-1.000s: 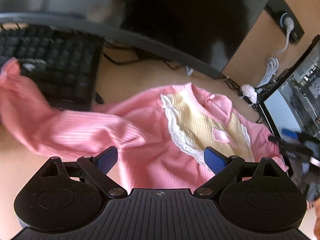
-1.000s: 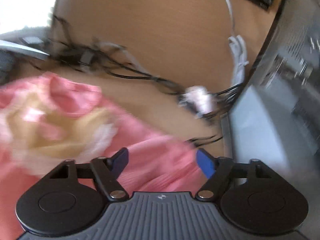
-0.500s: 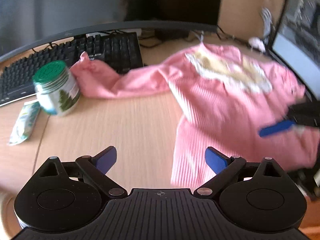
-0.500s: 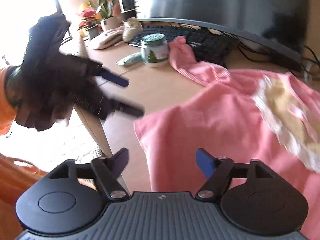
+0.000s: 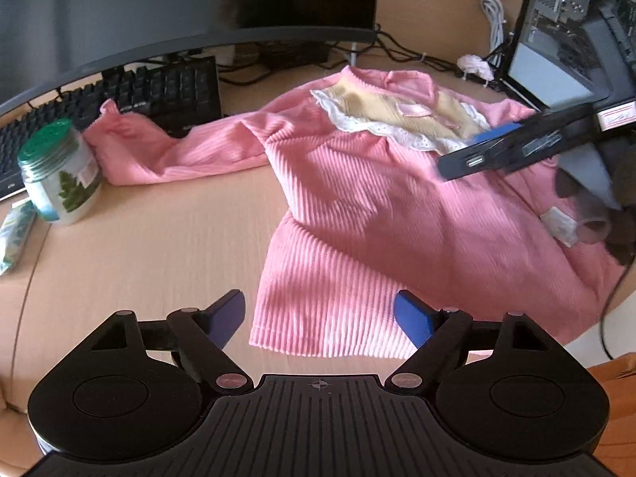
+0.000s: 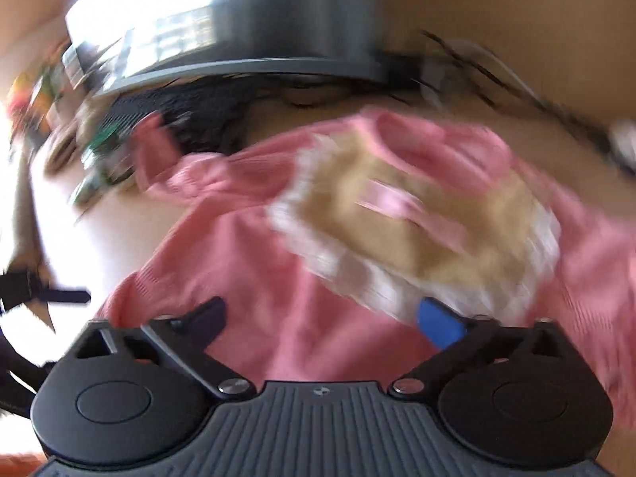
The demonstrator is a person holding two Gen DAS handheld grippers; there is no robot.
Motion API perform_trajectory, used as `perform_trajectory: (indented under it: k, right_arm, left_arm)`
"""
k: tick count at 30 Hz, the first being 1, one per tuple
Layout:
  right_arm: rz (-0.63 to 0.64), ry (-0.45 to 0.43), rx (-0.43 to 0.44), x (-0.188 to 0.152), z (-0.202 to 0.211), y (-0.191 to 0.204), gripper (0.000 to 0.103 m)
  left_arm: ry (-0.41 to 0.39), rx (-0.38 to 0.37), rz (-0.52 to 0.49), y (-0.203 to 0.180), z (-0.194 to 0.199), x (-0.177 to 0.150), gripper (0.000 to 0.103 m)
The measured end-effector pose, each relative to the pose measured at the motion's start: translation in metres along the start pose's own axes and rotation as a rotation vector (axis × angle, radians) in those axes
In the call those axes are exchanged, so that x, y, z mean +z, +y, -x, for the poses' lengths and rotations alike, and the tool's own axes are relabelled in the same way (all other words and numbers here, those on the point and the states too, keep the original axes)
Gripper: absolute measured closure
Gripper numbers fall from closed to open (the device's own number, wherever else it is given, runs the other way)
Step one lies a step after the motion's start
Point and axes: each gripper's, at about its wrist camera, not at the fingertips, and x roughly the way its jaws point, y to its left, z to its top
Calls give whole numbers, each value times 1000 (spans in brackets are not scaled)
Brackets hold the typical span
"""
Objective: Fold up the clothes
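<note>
**Pink top spread flat, both grippers empty above it**

The top (image 5: 377,206) lies face up across the middle and right of the left wrist frame, hem toward the lower centre, one sleeve (image 5: 167,155) trailing to the upper left onto the keyboard (image 5: 159,91). Spread like this, it looks ready for a first fold. The left gripper (image 5: 320,312) hangs over the hem with its tongs apart, nothing between them, probably lined up to take that edge. The right gripper (image 6: 322,318), also apart and empty, sits over the chest area; its view is blurred. A jar (image 5: 59,179) stands at left, near the sleeve end.
</note>
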Motion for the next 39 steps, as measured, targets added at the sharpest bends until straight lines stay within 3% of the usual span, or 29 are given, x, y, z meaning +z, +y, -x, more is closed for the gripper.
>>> perform_trajectory:
  k: [4, 7, 10, 12, 17, 21, 26, 28, 30, 31, 33, 37, 39]
  right_arm:
    - [-130, 8, -21, -11, -3, -28, 0]
    - [-147, 5, -17, -16, -6, -33, 0]
    - [-125, 1, -24, -17, -9, -32, 0]
    - [-104, 4, -30, -15, -8, -30, 0]
    - [-54, 14, -42, -13, -11, -27, 0]
    - [-31, 9, -42, -14, -10, -28, 0]
    - [-18, 9, -36, -13, -10, -30, 0]
    - [-15, 9, -34, -13, -10, -30, 0]
    - [-6, 5, -33, -14, -10, -30, 0]
    - [-5, 3, -33, -14, -10, -29, 0]
    - [-9, 1, -31, -14, -9, -29, 0]
    - [-25, 4, -10, -13, -8, -34, 0]
    - [-38, 6, 6, -11, -8, -37, 0]
  left_arm:
    - [25, -16, 0, 2, -11, 3, 21]
    - [37, -19, -2, 2, -18, 6, 36]
    - [37, -11, 9, 2, -23, 8, 56]
    - [39, -27, 21, 2, -21, 9, 86]
    - [97, -208, 258, 29, -4, 3, 93]
    - [116, -225, 303, 37, 18, -14, 96]
    - [186, -95, 249, 30, 25, -41, 96]
    - [179, -34, 201, 25, 30, -47, 86]
    - [116, 5, 136, 18, 41, -47, 49]
    - [85, 24, 99, 14, 46, -45, 42]
    - [43, 94, -32, 0, 42, -46, 34]
    - [-8, 248, -317, -26, 20, -54, 31]
    - [-64, 306, -408, -33, 12, -52, 29]
